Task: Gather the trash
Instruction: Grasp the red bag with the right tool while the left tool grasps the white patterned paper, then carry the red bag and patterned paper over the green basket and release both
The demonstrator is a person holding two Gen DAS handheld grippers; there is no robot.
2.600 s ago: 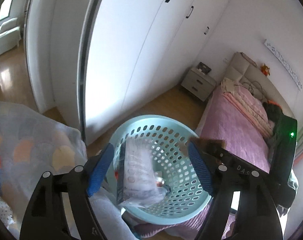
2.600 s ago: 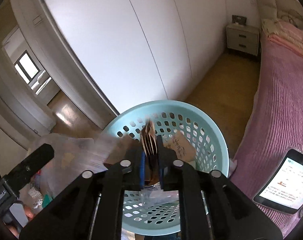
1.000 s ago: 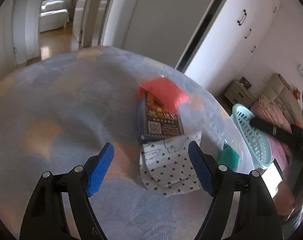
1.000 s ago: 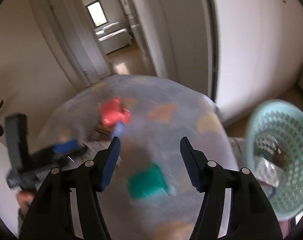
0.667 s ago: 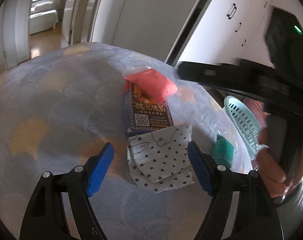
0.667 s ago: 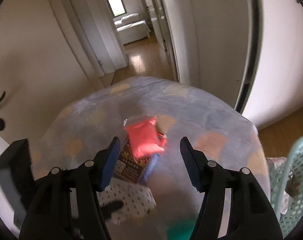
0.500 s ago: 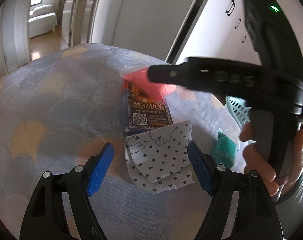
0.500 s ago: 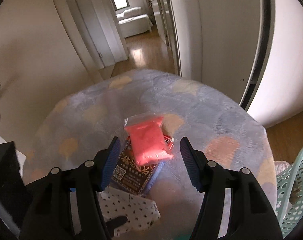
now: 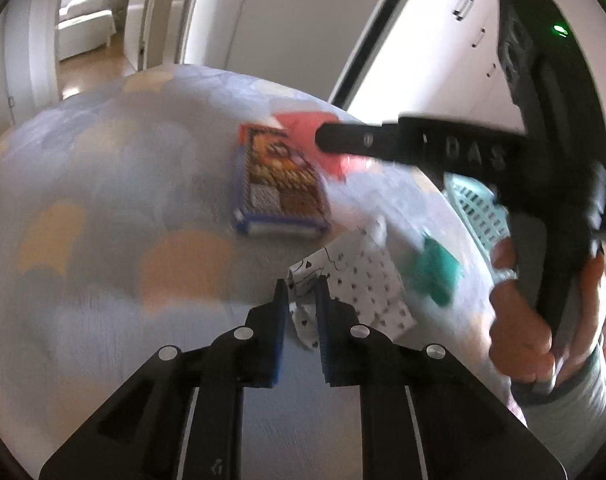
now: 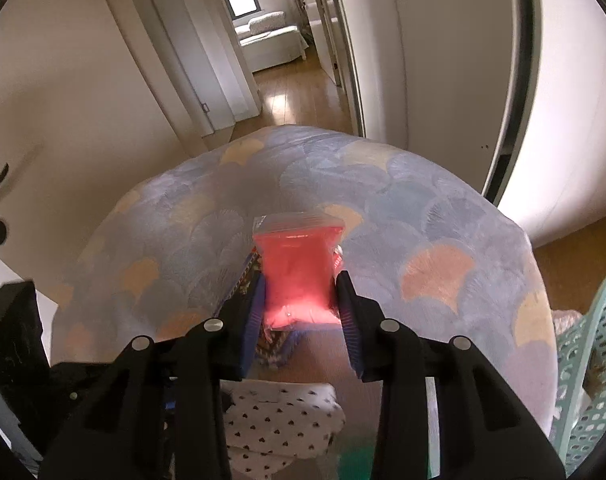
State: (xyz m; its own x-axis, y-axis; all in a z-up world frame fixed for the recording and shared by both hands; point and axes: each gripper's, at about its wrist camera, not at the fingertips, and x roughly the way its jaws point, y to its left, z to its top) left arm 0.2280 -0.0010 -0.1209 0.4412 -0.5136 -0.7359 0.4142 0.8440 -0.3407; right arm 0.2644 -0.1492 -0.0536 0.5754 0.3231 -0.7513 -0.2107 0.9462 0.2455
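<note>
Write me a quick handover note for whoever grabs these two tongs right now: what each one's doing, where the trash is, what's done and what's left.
Left tongs: jaws closing on the corner of the heart-print paper bag, which sits between the pads on the patterned blanket.
Right tongs: jaws closing around the red zip bag; pads at its sides.
The red bag lies on the printed snack box. A green packet lies near the blanket's edge.
The teal laundry basket is beside the bed on the right and already holds some wrappers.
Left to do: lift both bags, drop them in the basket, then fetch the box and green packet.
</note>
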